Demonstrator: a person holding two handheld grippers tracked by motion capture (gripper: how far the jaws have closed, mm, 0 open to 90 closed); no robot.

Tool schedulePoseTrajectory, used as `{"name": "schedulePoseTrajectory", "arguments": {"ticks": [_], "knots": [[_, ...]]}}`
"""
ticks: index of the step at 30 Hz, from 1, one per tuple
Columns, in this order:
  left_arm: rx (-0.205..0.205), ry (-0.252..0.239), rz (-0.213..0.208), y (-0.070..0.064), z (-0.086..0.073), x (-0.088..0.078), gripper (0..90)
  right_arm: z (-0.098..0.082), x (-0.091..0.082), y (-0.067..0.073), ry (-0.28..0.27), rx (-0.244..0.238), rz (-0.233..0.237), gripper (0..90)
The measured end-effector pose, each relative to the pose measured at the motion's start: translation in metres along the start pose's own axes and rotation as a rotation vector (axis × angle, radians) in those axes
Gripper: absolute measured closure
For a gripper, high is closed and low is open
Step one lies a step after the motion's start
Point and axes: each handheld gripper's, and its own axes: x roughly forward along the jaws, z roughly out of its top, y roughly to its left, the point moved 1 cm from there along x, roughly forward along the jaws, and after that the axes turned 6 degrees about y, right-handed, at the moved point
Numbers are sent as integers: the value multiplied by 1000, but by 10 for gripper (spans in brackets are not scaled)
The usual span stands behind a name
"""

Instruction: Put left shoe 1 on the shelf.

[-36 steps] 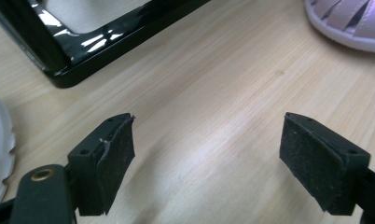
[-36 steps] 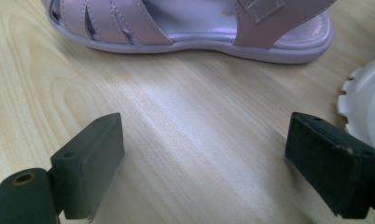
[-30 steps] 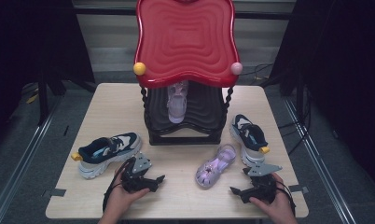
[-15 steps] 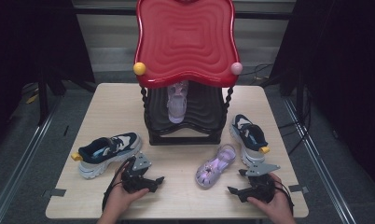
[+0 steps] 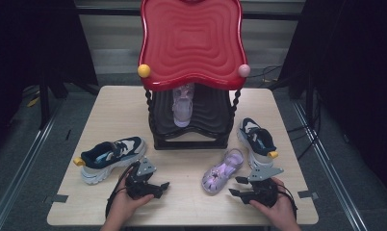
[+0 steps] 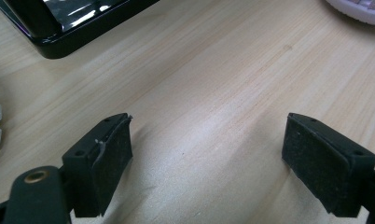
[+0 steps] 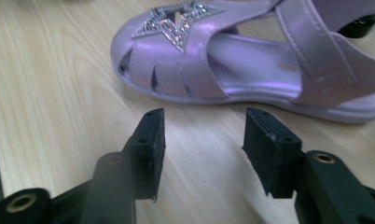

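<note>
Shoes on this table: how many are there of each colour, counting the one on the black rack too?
Purple sandals: 2, one on the table near the right gripper, one on the black rack.
Navy-and-white sneakers: 2, one at the left, one at the right.
Total: 4 shoes.

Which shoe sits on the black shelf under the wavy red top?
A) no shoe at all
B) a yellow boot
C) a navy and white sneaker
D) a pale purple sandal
D: a pale purple sandal stands on the black shelf beneath the wavy red top, while both navy and white sneakers lie on the wooden table.
</note>
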Motion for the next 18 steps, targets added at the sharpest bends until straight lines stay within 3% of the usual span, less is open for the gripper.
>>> {"name": "schedulePoseTrajectory", "arguments": {"ticks": [8,18], "knots": [[1,-2,-1,0,0,0,154,11,8,5,0,-6,33,632],[0,-3,-2,0,0,0,154,20,13,12,5,-34,20,778]]}}
